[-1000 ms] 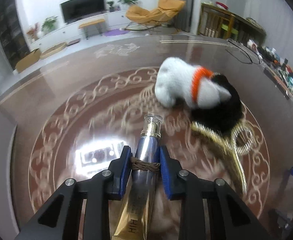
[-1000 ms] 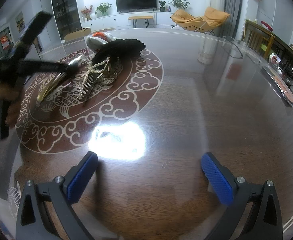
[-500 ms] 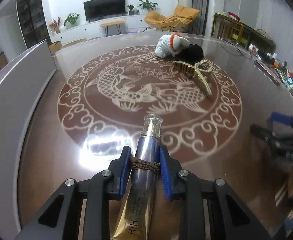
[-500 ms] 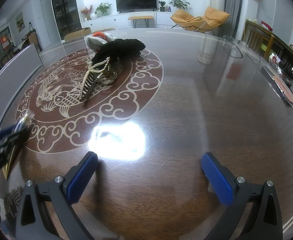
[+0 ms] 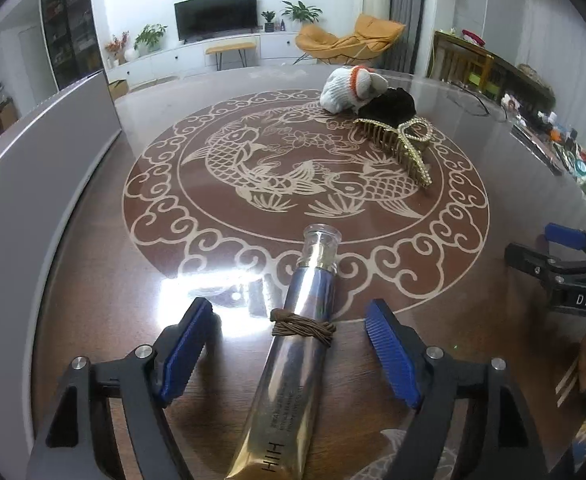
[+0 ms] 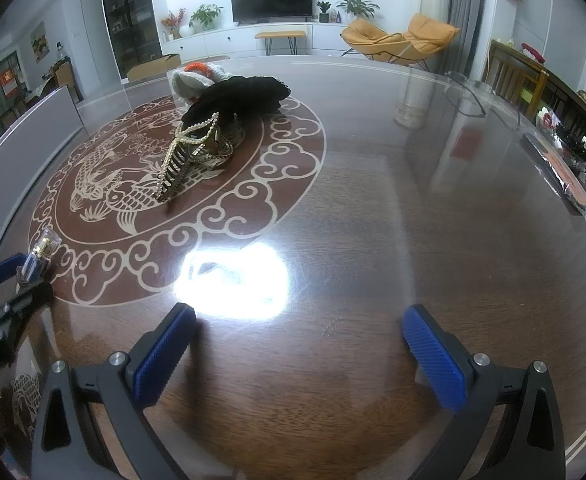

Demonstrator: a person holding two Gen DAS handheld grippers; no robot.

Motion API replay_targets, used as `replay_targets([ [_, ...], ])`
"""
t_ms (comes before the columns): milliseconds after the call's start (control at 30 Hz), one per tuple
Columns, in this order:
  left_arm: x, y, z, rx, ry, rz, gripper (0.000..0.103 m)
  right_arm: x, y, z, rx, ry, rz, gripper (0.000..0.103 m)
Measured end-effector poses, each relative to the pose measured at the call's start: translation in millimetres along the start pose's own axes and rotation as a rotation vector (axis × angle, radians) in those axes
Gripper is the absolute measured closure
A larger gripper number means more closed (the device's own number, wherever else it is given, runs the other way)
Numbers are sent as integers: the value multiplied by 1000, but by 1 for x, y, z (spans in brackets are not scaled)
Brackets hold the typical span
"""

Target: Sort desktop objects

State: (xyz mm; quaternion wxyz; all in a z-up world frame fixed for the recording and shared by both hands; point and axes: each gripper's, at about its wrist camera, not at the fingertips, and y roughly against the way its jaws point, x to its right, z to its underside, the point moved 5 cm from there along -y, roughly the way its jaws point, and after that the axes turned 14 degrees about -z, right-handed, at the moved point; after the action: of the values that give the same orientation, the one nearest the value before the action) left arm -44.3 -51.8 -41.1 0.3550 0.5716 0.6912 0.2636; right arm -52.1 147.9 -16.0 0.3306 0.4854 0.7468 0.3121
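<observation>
Left wrist view: the metallic tube (image 5: pixel 293 360) lies on the glass-topped table (image 5: pixel 473 300) at lower centre of the frame, between the blue pads of the left gripper (image 5: pixel 289 328). Neither pad touches it; a clear gap shows on each side. The jaws are opening. A brown cord band (image 5: pixel 303 327) wraps the tube level with the pad tips, and the clear cap (image 5: pixel 320 242) points toward frame centre, over the rim of the carp medallion (image 5: pixel 305 168). Half a second ago the pads were clamped on the tube at the band; they now stand well apart from it. The gripper points steeply down at the table. At upper right, the gold hair claw (image 5: pixel 399 142) lies beside the white knit item (image 5: pixel 351 88) and the black knit item (image 5: pixel 389 106), well apart from the tube. The right gripper (image 5: pixel 565 264) shows at the right edge.

Right wrist view: the right gripper (image 6: pixel 299 354) holds nothing; its pads stand wide apart over bare table at lower centre, pitched downward, unchanged from the earlier frame. The tube cap (image 6: pixel 41 254) shows at the left edge, inside the left gripper (image 6: pixel 9 280). The hair claw (image 6: pixel 185 164) and knit items sit at upper left.
</observation>
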Motion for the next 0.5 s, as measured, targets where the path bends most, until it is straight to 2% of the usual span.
replay_targets([
  [167, 3, -1, 1, -5, -18, 3, 15, 0, 0, 0, 0, 0, 0, 0],
  [500, 4, -3, 1, -11, -22, 10, 10, 0, 0, -1, 2, -2, -3, 0],
])
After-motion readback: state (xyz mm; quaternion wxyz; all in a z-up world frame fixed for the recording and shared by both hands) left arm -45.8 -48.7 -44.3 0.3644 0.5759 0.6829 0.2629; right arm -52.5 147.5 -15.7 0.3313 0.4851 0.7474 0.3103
